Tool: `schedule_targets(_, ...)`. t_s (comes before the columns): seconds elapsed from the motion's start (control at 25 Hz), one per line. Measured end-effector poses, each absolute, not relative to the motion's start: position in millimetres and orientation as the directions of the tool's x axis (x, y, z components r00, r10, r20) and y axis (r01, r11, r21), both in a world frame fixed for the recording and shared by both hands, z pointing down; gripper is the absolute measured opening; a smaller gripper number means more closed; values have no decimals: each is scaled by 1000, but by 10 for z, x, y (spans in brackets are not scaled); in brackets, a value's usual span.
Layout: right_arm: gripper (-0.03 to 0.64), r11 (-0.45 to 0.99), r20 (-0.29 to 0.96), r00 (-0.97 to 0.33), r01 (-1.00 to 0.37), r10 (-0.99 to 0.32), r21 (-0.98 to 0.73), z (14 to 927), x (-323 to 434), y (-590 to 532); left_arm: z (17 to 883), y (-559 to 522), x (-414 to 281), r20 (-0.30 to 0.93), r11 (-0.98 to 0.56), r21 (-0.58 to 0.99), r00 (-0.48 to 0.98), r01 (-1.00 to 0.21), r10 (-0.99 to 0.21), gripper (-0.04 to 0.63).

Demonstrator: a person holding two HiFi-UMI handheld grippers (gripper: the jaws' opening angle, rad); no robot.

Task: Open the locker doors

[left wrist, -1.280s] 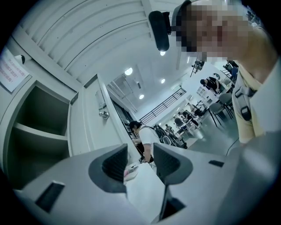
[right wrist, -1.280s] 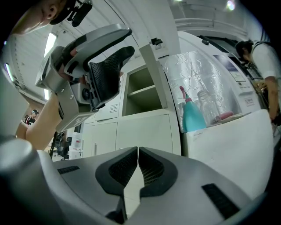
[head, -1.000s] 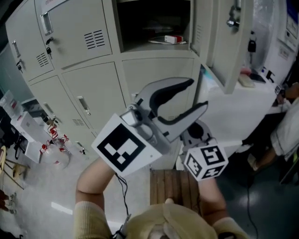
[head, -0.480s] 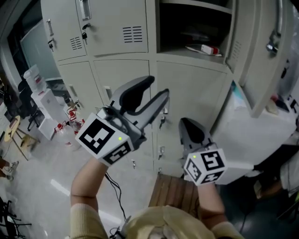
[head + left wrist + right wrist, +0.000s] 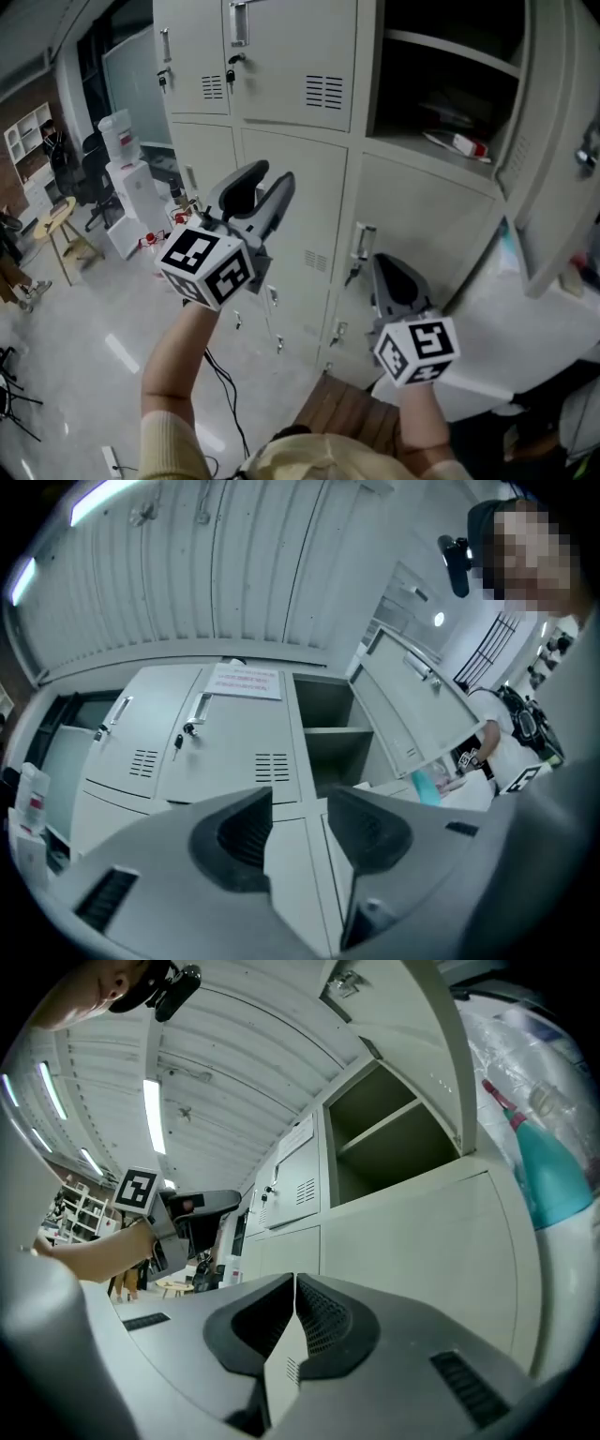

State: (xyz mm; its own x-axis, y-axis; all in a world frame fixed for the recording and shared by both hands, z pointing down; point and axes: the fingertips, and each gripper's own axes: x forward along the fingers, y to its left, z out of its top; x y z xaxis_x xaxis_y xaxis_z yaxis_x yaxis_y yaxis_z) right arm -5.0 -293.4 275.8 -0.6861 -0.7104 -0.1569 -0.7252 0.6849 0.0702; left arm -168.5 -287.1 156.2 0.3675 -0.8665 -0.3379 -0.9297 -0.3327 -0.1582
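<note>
A bank of beige lockers [image 5: 291, 216] fills the head view. The top right compartment [image 5: 450, 103] stands open, its door [image 5: 562, 141] swung out to the right. The other doors in view are closed, with a handle [image 5: 238, 21] and key [image 5: 231, 70] on the upper one. My left gripper [image 5: 262, 183] is raised in front of the closed middle column, open and empty. In the left gripper view its jaws [image 5: 300, 797] point at the closed labelled door [image 5: 199, 708]. My right gripper [image 5: 384, 267] is lower, near the handle [image 5: 361, 242] under the open compartment, shut with nothing between its jaws [image 5: 294, 1279].
A red-and-white box [image 5: 464, 142] lies in the open compartment. A water dispenser [image 5: 122, 178] and a wooden stool [image 5: 66, 225] stand on the floor at left. A slatted wooden seat [image 5: 342, 412] is below me. A teal bottle [image 5: 548, 1171] stands to the right of the lockers.
Both grippers and the view swung left along the lockers. The left gripper went from below the open compartment to the closed column beside it. Neither gripper's jaws changed.
</note>
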Motion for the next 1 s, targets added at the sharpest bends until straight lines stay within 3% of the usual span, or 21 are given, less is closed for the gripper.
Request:
schedule_targets(0.52,3,760,-176,-769,-637,-615,128,2452,-832,-3116,1549,-3072,-2579,-297,-131,-171,178,-977,-938,167)
schedule_targets(1.0,3,733,-204,-756,-653,-621,188,2024,-1446,-3468,1427,-3643,-3234,-281,-180,-57,189,-982,-941,169)
